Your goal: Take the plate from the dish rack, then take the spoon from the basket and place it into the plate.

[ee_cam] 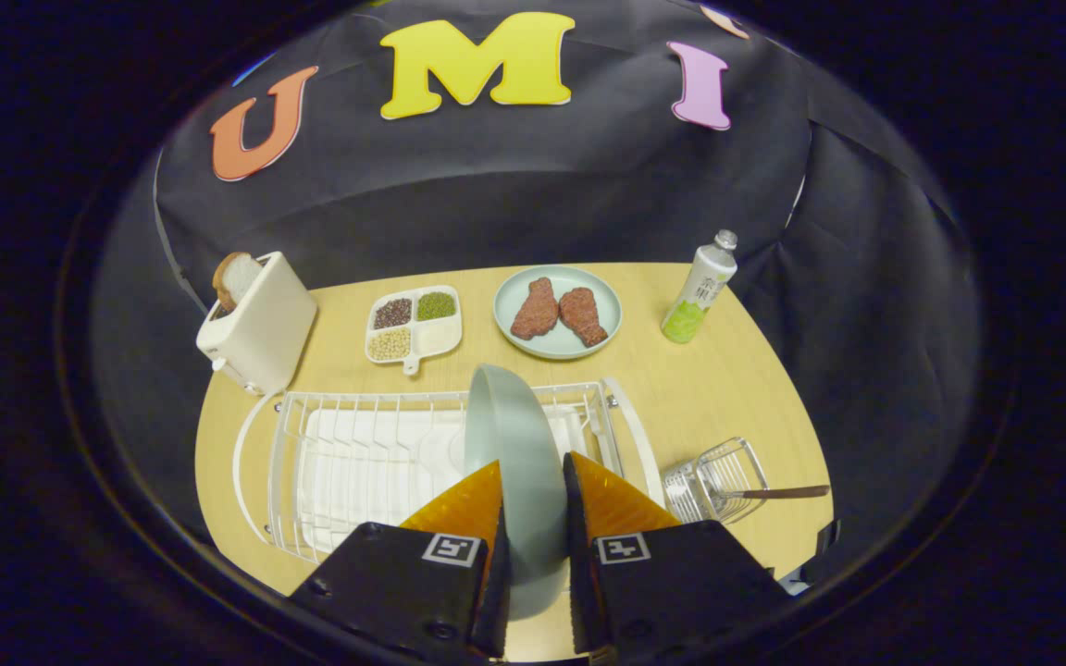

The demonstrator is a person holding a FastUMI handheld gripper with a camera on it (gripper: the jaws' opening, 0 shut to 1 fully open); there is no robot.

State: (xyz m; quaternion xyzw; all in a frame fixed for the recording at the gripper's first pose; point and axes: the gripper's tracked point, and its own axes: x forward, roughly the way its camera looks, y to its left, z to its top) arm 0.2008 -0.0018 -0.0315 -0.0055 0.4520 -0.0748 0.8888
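Claw (pixel 533 490) pinches an upright grey plate (pixel 514 444) over the white dish rack (pixel 357 453); right of it, a spoon (pixel 778 493) lies in a wire basket (pixel 713 476).

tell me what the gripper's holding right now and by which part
The gripper is shut on the plate, which stands on edge above the dish rack. Both fingers press on its near rim, one on each face.

Gripper (pixel 533 486) points forward and tilts down toward the desk's near edge. Both fingers (pixel 468 509) press on the plate (pixel 519 444), one on each face, near its lower part; the plate stands on edge between them. Jaws narrowed to the plate's thickness, fingers roughly parallel.
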